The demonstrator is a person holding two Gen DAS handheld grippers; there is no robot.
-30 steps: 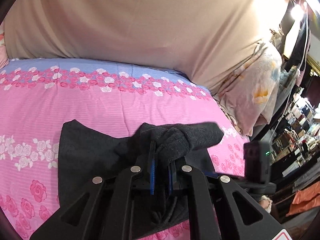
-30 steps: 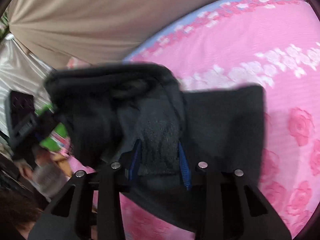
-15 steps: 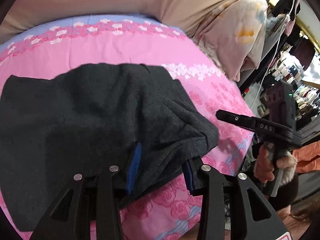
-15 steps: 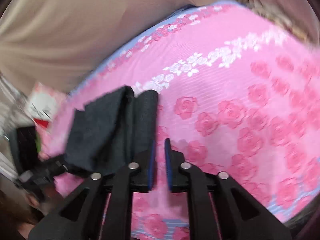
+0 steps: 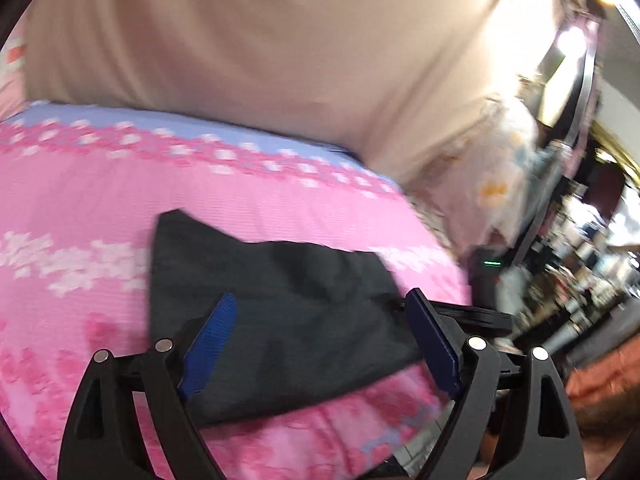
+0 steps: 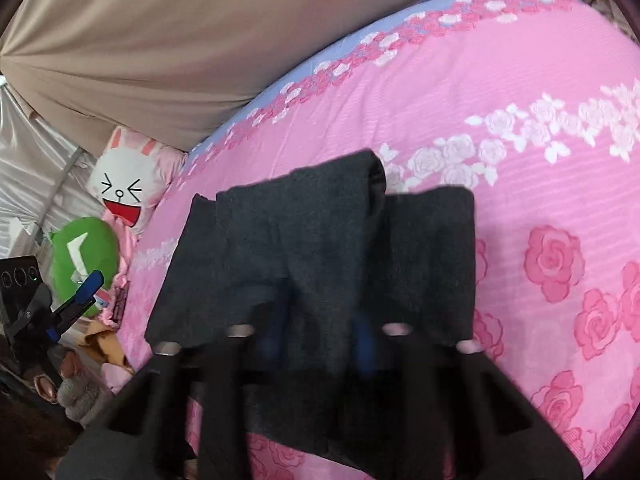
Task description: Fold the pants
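Observation:
Dark grey pants [image 5: 300, 300] lie folded on the pink rose bedspread [image 5: 80, 200]. My left gripper [image 5: 322, 298] hovers over their near part with its jaws opening wide; the blue pads [image 5: 212, 344] touch nothing. In the right wrist view the pants [image 6: 320, 240] show as stacked layers, with one upper fold running down between the fingers. My right gripper [image 6: 320, 320], blurred, is closing on that fold, and fabric fills the gap. The left gripper [image 6: 88, 284] also shows at the far left there, held by a hand [image 6: 44, 384].
A beige cloth-covered headboard [image 5: 240, 40] rises behind the bed [image 6: 520, 140]. A floral pillow [image 5: 500, 184] leans at its right end. A white rabbit cushion [image 6: 124, 184] and a green plush [image 6: 84, 256] sit off the bed's left corner. Cluttered shelves [image 5: 580, 280] stand on the right.
The left gripper let go of the bunched pants and opened wide; the pants now lie flatter. The right gripper, nearly shut and empty beside the pants half a second ago, now has fabric between its pads.

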